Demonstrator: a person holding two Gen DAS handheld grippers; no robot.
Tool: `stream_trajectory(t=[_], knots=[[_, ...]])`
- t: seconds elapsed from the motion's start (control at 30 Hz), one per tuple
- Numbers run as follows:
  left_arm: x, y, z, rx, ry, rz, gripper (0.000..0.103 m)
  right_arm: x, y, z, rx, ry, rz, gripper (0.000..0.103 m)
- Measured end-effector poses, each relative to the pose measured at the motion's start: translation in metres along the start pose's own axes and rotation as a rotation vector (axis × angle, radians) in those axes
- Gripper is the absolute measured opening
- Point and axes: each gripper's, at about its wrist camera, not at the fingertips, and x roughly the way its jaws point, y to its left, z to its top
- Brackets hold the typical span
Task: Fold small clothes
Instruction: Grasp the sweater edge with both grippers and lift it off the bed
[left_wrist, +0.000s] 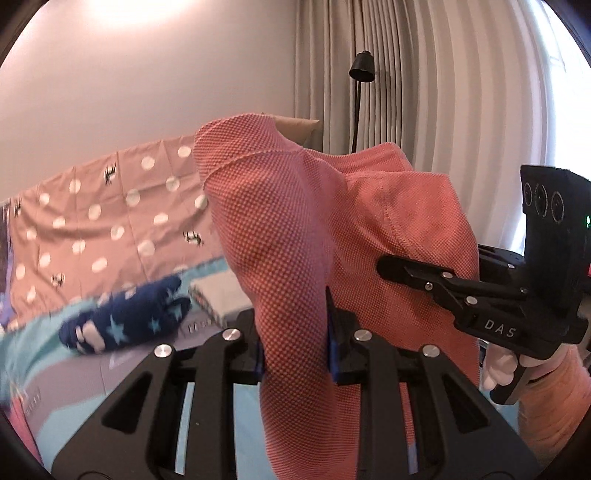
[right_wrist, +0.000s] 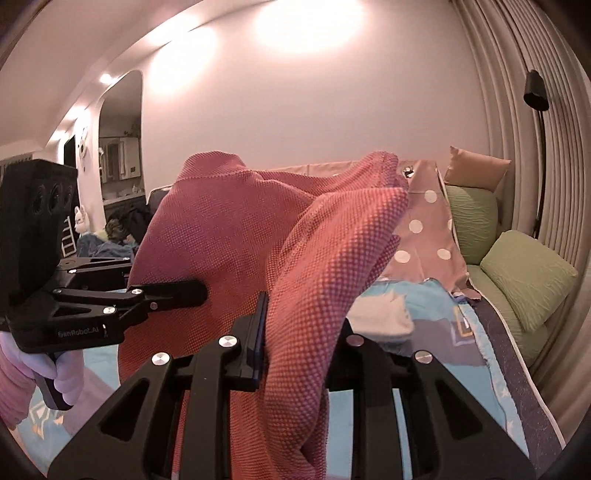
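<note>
Both grippers, left (left_wrist: 295, 332) and right (right_wrist: 299, 332), clamp the pink garment (left_wrist: 314, 221) aloft above the bed (right_wrist: 461, 339); lifting step, next lay it flat toward 6 o'clock.

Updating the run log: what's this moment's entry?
left gripper: shut on coral garment | right gripper: shut on coral garment | garment: lifted
</note>
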Motion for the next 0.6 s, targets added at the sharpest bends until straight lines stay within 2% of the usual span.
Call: stream_trajectory(t=[0.33,0.6], knots=[[0.086,0.009,0.083,0.059,-0.025,0.04,0.024,0.054,-0.063,0.054,0.017,-0.043,-0.071,0.023],[0.166,0.04,0.111,0.064,0.003,0.109,0.024,0.138,-0.104,0.074,0.032,-0.003,-0.096,0.022]])
